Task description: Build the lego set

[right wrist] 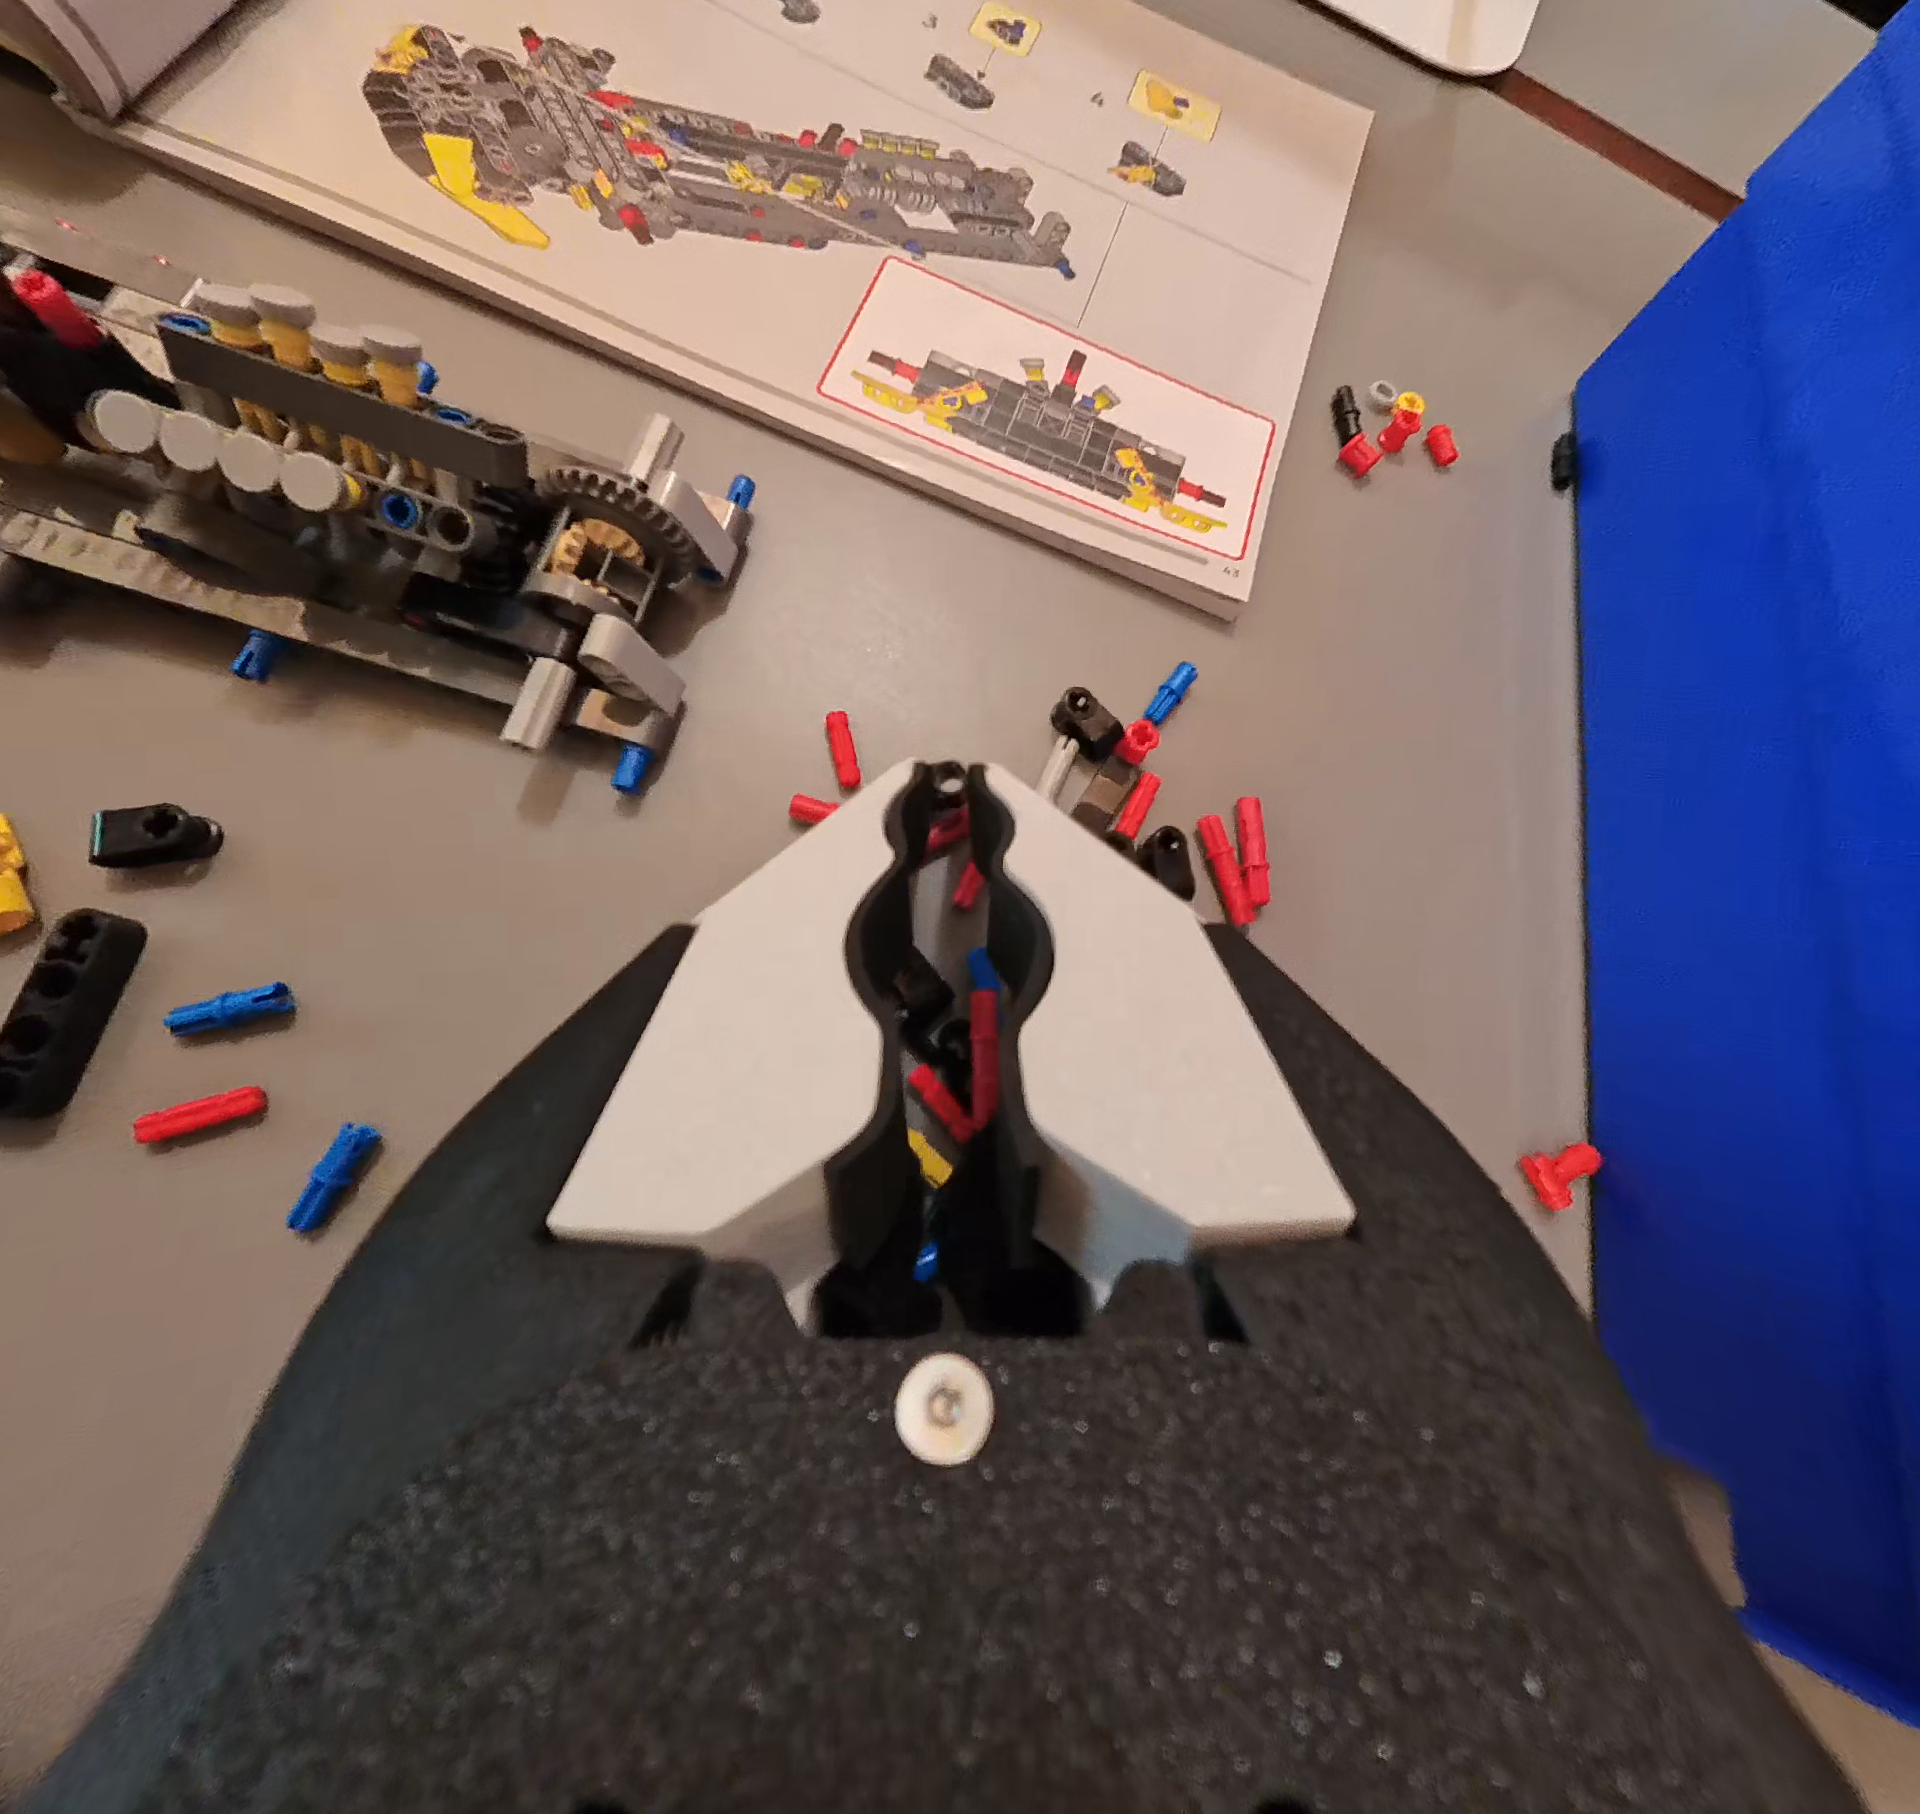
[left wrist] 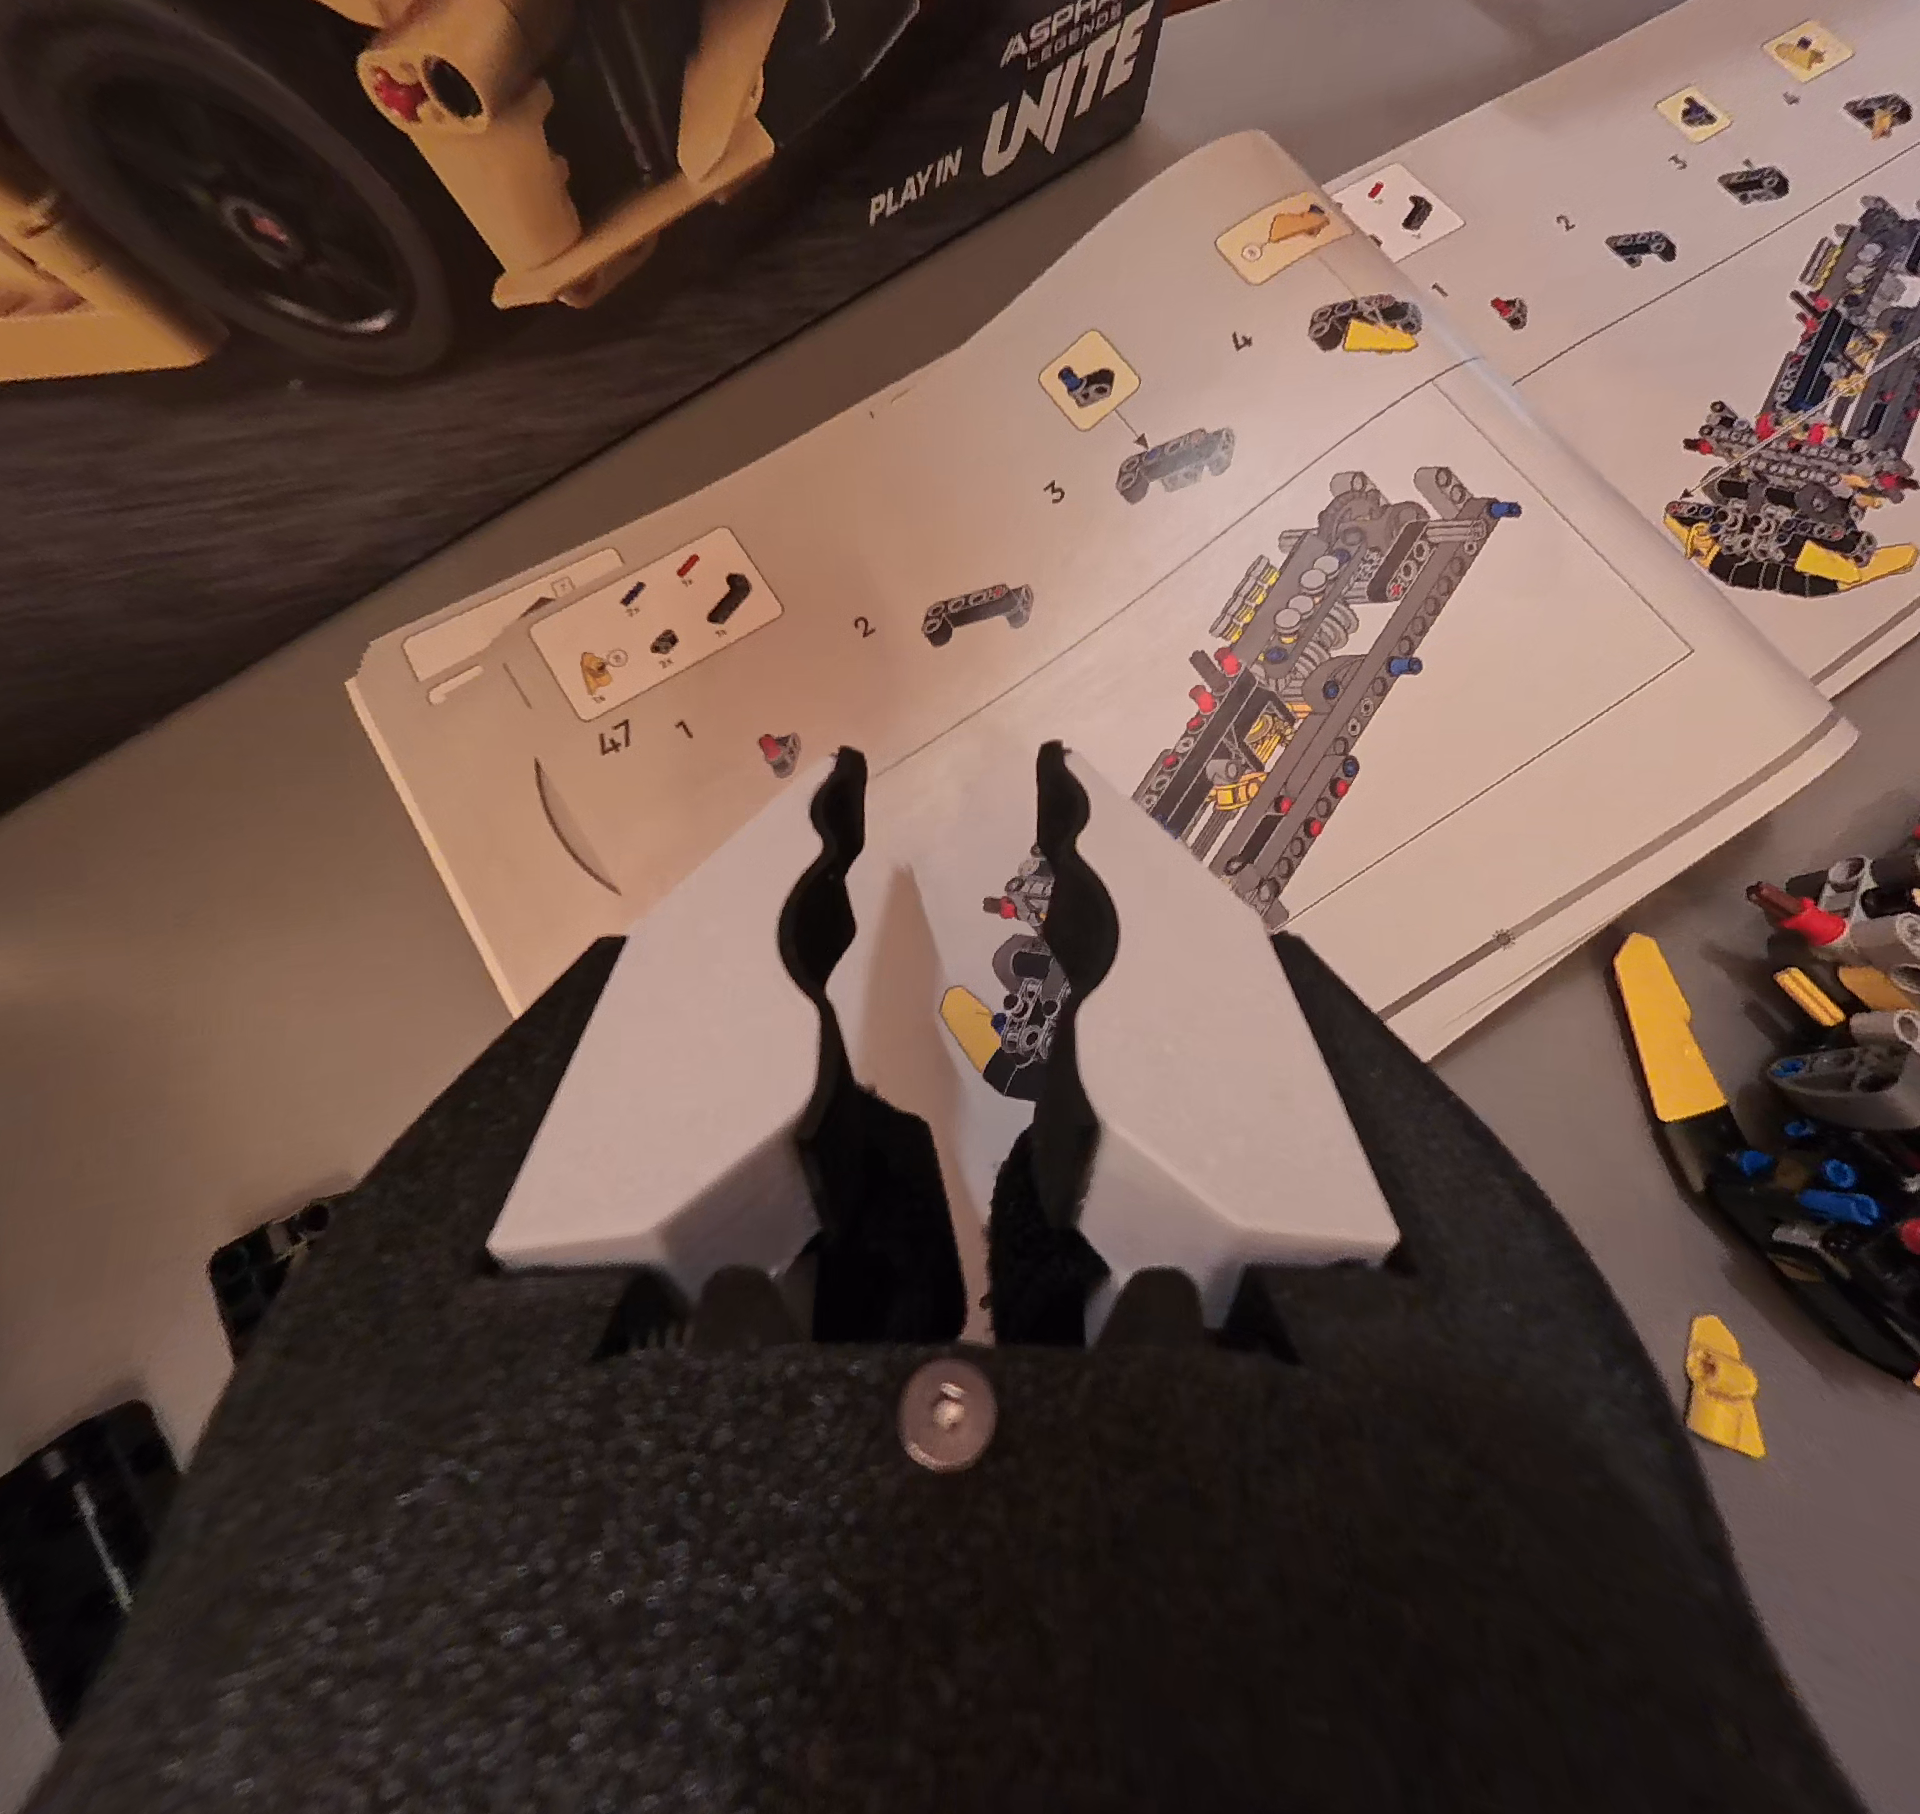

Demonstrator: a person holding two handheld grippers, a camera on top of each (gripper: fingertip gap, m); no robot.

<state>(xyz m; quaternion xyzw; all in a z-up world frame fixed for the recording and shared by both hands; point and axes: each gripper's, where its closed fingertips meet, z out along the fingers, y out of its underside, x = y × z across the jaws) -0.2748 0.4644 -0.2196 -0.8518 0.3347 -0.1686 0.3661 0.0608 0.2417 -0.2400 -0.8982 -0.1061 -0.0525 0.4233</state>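
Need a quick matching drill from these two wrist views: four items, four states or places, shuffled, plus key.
1. left hand-held gripper
2. right hand-held gripper
3. instruction booklet
4. part-built chassis

A. lying open on the table
B. shut on a small black connector
C. open, holding nothing
D. on the table beside loose pins

Pairs: 1-C, 2-B, 3-A, 4-D

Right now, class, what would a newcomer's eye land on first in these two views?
Probably the half-built chassis, grey with yellow pistons and a gear, lying on the grey table at the left of the right wrist view, with the open manual behind it. Next, red pins and blue pins scattered around the right tool, which pinches a small black piece. In the left view, the box fills the top left.
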